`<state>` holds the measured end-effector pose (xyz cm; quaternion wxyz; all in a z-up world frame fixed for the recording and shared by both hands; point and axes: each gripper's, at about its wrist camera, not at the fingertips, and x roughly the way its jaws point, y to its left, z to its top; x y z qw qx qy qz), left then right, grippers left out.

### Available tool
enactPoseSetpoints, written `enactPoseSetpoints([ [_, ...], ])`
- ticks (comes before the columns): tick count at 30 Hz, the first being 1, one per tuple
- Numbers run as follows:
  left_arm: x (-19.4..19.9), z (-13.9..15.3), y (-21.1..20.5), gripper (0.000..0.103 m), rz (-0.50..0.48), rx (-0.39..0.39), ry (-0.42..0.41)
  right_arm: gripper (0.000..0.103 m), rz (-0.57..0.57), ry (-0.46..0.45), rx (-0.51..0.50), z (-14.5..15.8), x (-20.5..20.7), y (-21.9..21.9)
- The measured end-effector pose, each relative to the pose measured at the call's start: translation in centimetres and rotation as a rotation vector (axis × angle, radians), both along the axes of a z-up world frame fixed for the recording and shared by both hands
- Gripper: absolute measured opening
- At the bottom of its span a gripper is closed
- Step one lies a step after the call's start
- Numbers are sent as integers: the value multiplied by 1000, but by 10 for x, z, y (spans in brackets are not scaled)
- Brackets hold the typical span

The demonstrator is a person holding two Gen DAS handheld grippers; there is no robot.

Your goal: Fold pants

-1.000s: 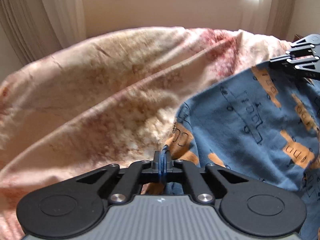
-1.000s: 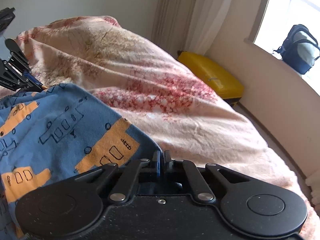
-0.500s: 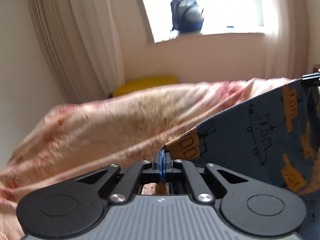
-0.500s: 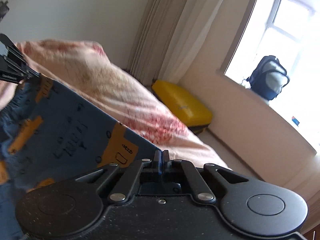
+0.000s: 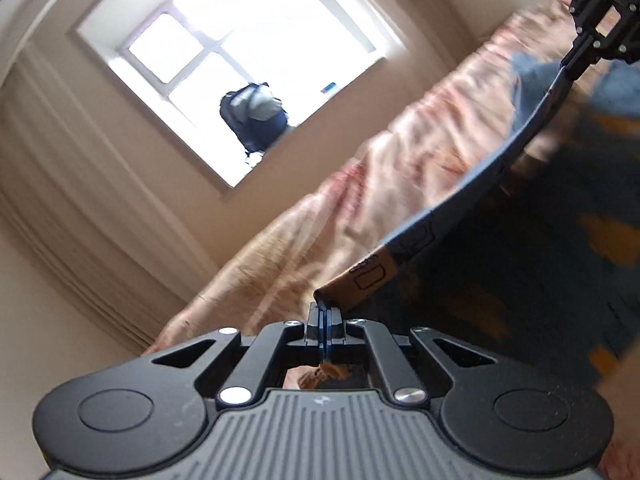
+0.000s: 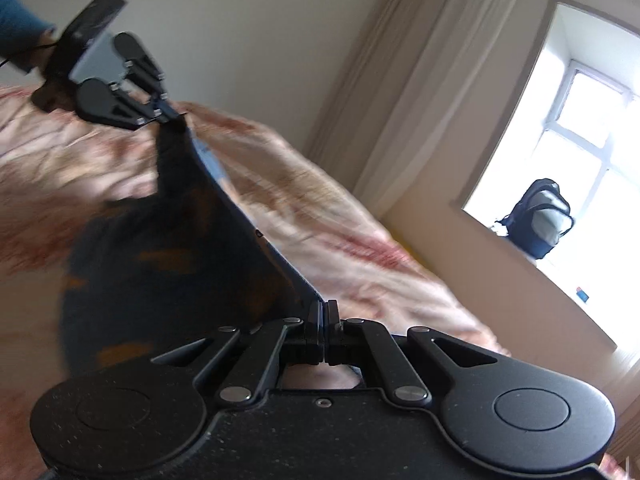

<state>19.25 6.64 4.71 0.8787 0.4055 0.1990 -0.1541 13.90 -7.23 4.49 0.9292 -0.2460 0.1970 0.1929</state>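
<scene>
Two grippers, left gripper [image 5: 322, 318] and right gripper [image 6: 322, 312], each clenched on one pants [image 5: 500, 248] edge, one backpack [image 6: 538, 218].

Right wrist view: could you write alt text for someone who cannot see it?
The right gripper, shut on the edge of blue pants with orange shapes, holds them taut above a pinkish bed cover with the left gripper, which pinches the far end. Behind are curtains and a backpack on a bright windowsill.

right gripper [image 6: 323, 312] clamps pants [image 6: 172, 248] edge | left gripper [image 6: 176, 114] pinches far corner | blanket [image 6: 340, 232] beneath
</scene>
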Motion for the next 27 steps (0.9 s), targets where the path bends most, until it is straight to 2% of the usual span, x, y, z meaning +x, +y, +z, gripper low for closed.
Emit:
enactPoseSetpoints([
  [4,-13,-37,-6,1,-30,71,54,0,39,81,-27,-34,-26,15],
  [11,-27,-82,-5,1,-58,148,93,0,82,166,-38,-71,-30,34],
  [16,-37,-75,11,1,-64,128,81,0,117,175,13,-66,-29,24],
  [21,-43,-64,20,1,-66,121,92,0,139,173,67,-44,-38,11],
  [24,-47,-76,21,1,-88,165,111,0,185,186,44,-37,-48,14],
  [27,-48,-87,22,1,-94,180,146,0,230,224,-10,-43,-54,24],
])
